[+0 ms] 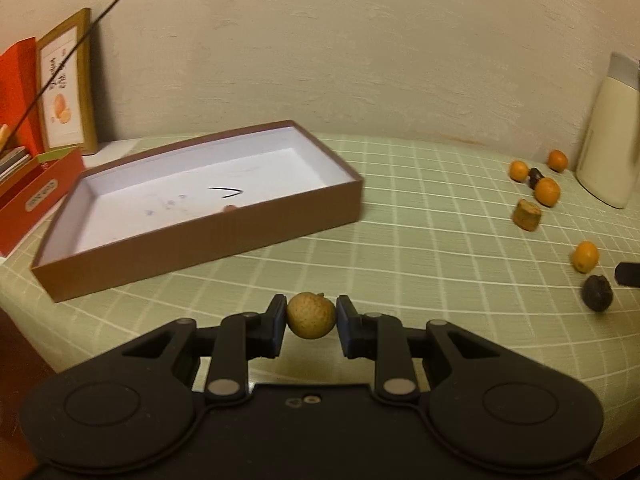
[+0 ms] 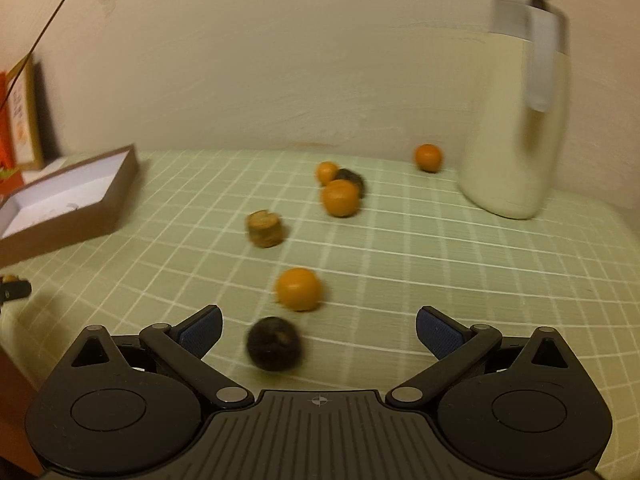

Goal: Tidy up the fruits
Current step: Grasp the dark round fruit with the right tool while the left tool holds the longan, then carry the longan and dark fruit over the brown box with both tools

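Green checked desk (image 1: pixel 440 208): my left gripper (image 1: pixel 311 322) fingers clamp a tan fruit (image 1: pixel 311 320); I'd carry it to the box (image 1: pixel 200 236) at ten o'clock and release low. Right gripper (image 2: pixel 319 330) fingers gape over a dark fruit (image 2: pixel 274 344).

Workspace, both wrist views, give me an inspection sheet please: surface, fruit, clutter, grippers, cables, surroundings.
Surface: green checked cloth over the table.
Job's things: shallow brown box, white inside, no fruit clearly seen in it; four orange fruits, nearest one; near dark fruit, a second behind the oranges; tan fruit.
Clutter: brown stubby cylinder; cream jug.
Grippers: left gripper shut on the tan fruit; right gripper open, the near dark fruit between its fingers, untouched.
Cables: thin dark cord crossing the upper left.
Surroundings: plain wall; framed picture and red boxes at left.
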Action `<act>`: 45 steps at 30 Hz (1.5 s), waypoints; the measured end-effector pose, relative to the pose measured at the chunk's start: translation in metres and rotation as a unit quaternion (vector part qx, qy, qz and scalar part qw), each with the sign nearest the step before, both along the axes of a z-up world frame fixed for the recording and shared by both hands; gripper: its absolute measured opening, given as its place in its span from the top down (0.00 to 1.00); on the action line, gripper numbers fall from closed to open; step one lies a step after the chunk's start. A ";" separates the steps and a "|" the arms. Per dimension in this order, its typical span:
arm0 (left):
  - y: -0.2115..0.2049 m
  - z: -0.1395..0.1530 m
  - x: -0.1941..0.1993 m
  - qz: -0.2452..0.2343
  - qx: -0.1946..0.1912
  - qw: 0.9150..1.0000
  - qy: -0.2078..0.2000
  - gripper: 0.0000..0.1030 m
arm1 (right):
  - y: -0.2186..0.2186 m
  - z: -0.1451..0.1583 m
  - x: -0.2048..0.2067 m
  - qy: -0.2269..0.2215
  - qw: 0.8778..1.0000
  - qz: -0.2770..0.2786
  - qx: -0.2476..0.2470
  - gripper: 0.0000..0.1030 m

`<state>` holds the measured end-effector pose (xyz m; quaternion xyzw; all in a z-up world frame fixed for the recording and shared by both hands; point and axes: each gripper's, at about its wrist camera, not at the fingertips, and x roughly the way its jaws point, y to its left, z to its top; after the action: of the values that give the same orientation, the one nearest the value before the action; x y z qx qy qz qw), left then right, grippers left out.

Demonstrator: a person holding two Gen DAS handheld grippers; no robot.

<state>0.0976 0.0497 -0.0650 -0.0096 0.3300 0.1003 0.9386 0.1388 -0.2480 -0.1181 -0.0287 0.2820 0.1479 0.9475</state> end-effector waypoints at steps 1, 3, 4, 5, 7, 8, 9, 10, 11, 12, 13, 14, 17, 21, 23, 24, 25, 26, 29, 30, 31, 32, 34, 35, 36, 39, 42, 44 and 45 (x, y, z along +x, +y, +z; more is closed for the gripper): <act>0.003 0.000 -0.002 0.003 -0.001 1.000 0.000 0.83 | 0.005 -0.002 0.000 0.001 1.000 0.004 -0.007 0.00; 0.009 0.000 -0.004 0.007 -0.003 1.000 0.000 0.83 | 0.013 -0.006 0.002 0.003 1.000 0.009 -0.016 0.03; 0.011 -0.001 -0.005 0.008 -0.004 1.000 -0.001 0.83 | 0.015 -0.010 0.004 0.006 1.000 0.008 -0.020 0.15; 0.012 -0.001 -0.006 0.010 -0.004 1.000 -0.001 0.83 | 0.017 -0.013 0.007 0.014 1.000 0.010 -0.022 0.21; 0.016 -0.001 -0.007 0.012 -0.008 1.000 -0.002 0.83 | 0.018 -0.018 0.012 0.031 0.999 0.008 -0.024 0.30; 0.017 -0.001 -0.008 0.013 -0.009 1.000 -0.003 0.83 | 0.018 -0.020 0.014 0.034 0.999 0.006 -0.025 0.30; 0.018 -0.001 -0.008 0.013 -0.011 1.000 -0.004 0.83 | 0.017 -0.021 0.015 0.035 0.999 0.005 -0.026 0.30; 0.019 -0.002 -0.009 0.013 -0.011 1.000 -0.004 0.83 | 0.017 -0.022 0.016 0.038 0.999 0.005 -0.028 0.30; 0.019 -0.002 -0.009 0.013 -0.012 1.000 -0.005 0.83 | 0.019 -0.023 0.016 0.041 0.999 0.002 -0.030 0.32; 0.019 -0.002 -0.009 0.013 -0.014 1.000 -0.005 0.83 | 0.020 -0.025 0.018 0.048 0.998 0.000 -0.034 0.46; 0.020 -0.002 -0.010 0.014 -0.015 1.000 -0.006 0.83 | 0.021 -0.026 0.019 0.056 0.998 0.002 -0.031 0.62; 0.020 -0.002 -0.010 0.014 -0.015 1.000 -0.007 0.84 | 0.023 -0.027 0.021 0.062 0.998 0.003 -0.033 0.63; 0.022 -0.002 -0.011 0.015 -0.016 1.000 -0.010 0.83 | 0.026 -0.027 0.023 0.063 0.997 -0.002 -0.032 0.63; 0.026 0.000 -0.015 0.019 -0.015 1.000 -0.014 0.83 | 0.031 -0.021 0.024 0.062 0.998 -0.001 -0.023 0.63; 0.030 0.000 -0.017 0.024 -0.018 0.999 -0.015 0.83 | 0.036 -0.016 0.023 0.056 0.998 0.004 -0.019 0.63; 0.032 0.001 -0.018 0.026 -0.018 0.999 -0.017 0.83 | 0.039 -0.013 0.022 0.053 0.998 0.008 -0.017 0.63; 0.035 0.002 -0.019 0.027 -0.018 0.999 -0.019 0.84 | 0.043 -0.010 0.020 0.049 0.999 0.012 -0.016 0.63; 0.037 0.003 -0.021 0.028 -0.019 0.999 -0.021 0.83 | 0.047 -0.007 0.019 0.043 0.999 0.018 -0.017 0.63; 0.044 0.005 -0.024 0.033 -0.020 0.999 -0.027 0.83 | 0.063 0.005 0.013 0.024 0.999 0.040 -0.019 0.63; 0.046 0.006 -0.026 0.034 -0.021 0.999 -0.029 0.83 | 0.069 0.008 0.011 0.020 0.999 0.047 -0.017 0.63; 0.048 0.008 -0.027 0.036 -0.022 0.999 -0.031 0.83 | 0.075 0.012 0.009 0.014 0.998 0.054 -0.017 0.63; 0.051 0.009 -0.028 0.039 -0.022 0.998 -0.033 0.83 | 0.081 0.016 0.007 0.007 0.998 0.061 -0.017 0.63; 0.056 0.011 -0.031 0.043 -0.022 0.998 -0.036 0.84 | 0.094 0.023 0.004 -0.001 0.997 0.075 -0.012 0.63; 0.058 0.012 -0.032 0.044 -0.021 0.998 -0.038 0.83 | 0.100 0.026 0.002 -0.007 0.997 0.082 -0.010 0.63; 0.060 0.013 -0.034 0.046 -0.020 0.998 -0.040 0.84 | 0.106 0.029 0.000 -0.012 0.996 0.089 -0.010 0.63; 0.067 0.017 -0.038 0.051 -0.019 0.997 -0.046 0.84 | 0.124 0.037 -0.005 -0.022 0.993 0.113 -0.004 0.63; 0.072 0.021 -0.042 0.056 -0.021 0.997 -0.051 0.84 | 0.143 0.043 -0.010 -0.031 0.990 0.136 -0.001 0.63; 0.076 0.023 -0.042 0.059 -0.022 0.997 -0.055 0.84 | 0.155 0.046 -0.014 -0.035 0.988 0.150 0.002 0.63; 0.078 0.025 -0.042 0.060 -0.022 0.996 -0.057 0.84 | 0.162 0.048 -0.015 -0.037 0.987 0.158 0.004 0.63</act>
<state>0.0556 0.1281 -0.0401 -0.0555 0.2770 0.1487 0.9477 0.1240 -0.0856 -0.0701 -0.0749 0.2379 0.2954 0.9222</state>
